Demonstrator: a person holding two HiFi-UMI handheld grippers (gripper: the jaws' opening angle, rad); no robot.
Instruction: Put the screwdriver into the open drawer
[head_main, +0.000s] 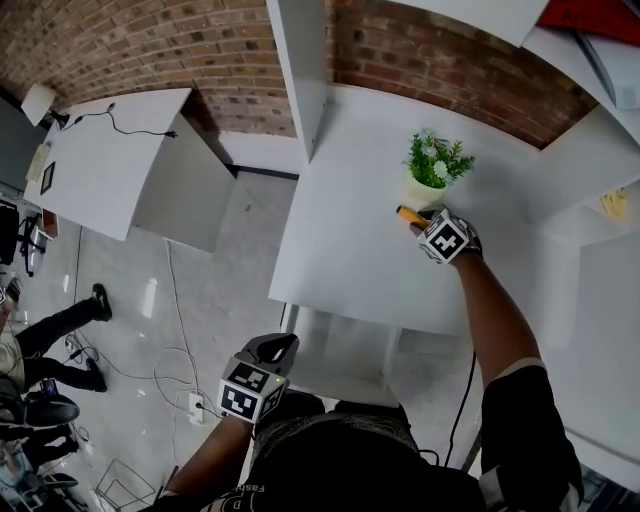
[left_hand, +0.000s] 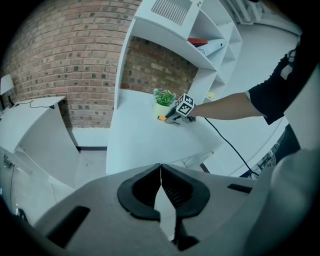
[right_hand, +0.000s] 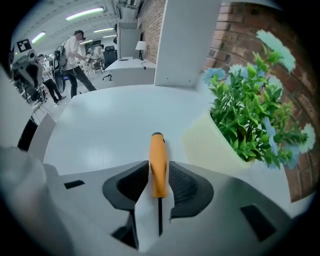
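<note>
**Right gripper straddles the screwdriver beside the plant**

Here we are at the white worktop (head_main: 340, 200), and the right gripper (head_main: 424, 222) is tipped steeply down at its far side, arm stretched right out. Look along its fingers (right_hand: 131, 186): they're spread wide, released, and the screwdriver (right_hand: 157, 150) lies right in the gap between them. The orange handle points away from the camera, and the thin dark shaft runs back under the gripper. There's a sliver of daylight on either side of the handle, so the pads aren't pressing on it. It rests on the worktop.

Just beside it, to the right in the right gripper view, sits the potted plant (right_hand: 250, 115), green sprigs with pale blue flowers in a cream pot.

Now the left gripper (left_hand: 161, 167). It hangs low, close to the person's body and off the near edge of the worktop, its black fingers (left_hand: 142, 192) clenched tip to tip with nothing between them.

At that near edge, what looks like the open drawer (head_main: 392, 352) juts out below the worktop, well apart from the screwdriver. The left gripper is just beside it.

Behind the worktop rises a brick wall (head_main: 440, 60).
</note>
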